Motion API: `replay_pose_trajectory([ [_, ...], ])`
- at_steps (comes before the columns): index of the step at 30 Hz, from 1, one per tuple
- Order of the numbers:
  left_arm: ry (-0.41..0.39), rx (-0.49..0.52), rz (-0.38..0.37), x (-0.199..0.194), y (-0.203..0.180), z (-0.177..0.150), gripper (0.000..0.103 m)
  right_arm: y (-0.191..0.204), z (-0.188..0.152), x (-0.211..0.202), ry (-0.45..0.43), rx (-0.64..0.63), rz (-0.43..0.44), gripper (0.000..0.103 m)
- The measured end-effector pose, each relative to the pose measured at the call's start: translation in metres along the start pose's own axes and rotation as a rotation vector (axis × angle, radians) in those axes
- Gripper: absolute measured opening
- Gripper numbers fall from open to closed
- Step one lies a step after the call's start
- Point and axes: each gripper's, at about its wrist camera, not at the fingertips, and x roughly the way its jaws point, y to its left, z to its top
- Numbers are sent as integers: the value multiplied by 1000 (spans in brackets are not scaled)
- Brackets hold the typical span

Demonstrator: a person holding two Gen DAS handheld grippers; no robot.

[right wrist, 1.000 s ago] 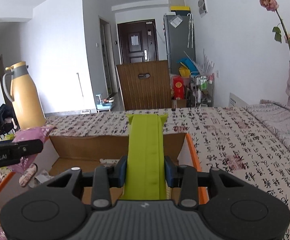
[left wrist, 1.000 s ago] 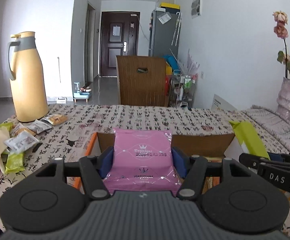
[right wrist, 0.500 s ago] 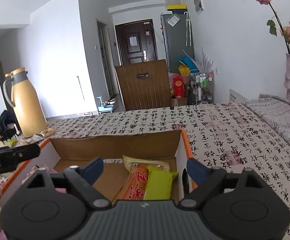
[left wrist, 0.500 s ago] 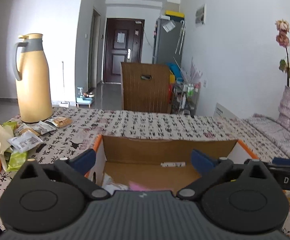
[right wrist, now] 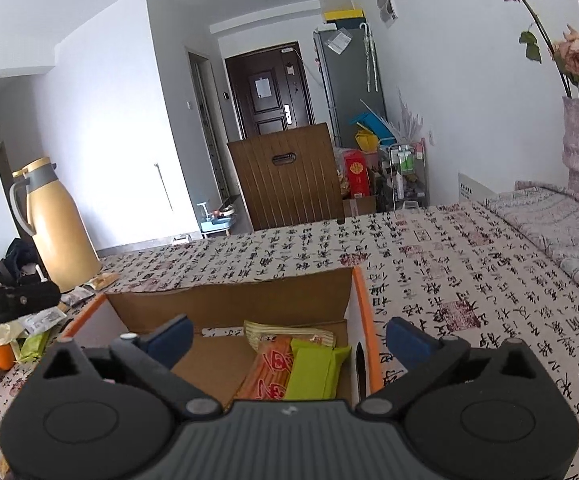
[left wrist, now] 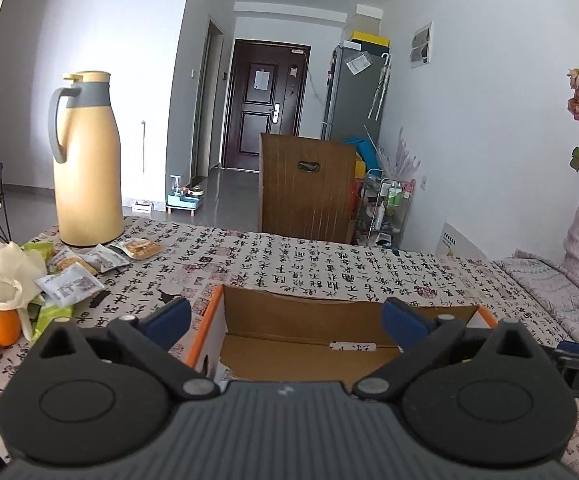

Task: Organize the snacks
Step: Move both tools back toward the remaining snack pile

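Calligraphy-print cloth covers the bench (left wrist: 329, 256). Both our tools, left tool (left wrist: 285, 316) and right tool (right wrist: 289, 334), hang released over the cardboard box (right wrist: 229, 300). Loose snack packets (left wrist: 89, 264) lie to the left beside the jug (left wrist: 85, 160), nearer our left tool.

The box (right wrist: 225, 304) was matt brown cardboard; the green snack packet (right wrist: 313, 374) glossy plastic; the tablecloth (right wrist: 429, 264) printed cloth.
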Motion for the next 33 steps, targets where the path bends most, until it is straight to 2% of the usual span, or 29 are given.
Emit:
replay_pose_trajectory([
  [10,11,8,12,-52,14,-4,103,19,1,-40,-33,-49,-10,103],
  [25,57,17,-7,-128,41,-66,103,35,-66,-122,-7,-97,-34,103],
  [33,101,6,-15,-149,53,-97,103,38,-99,-152,32,-97,-41,103],
])
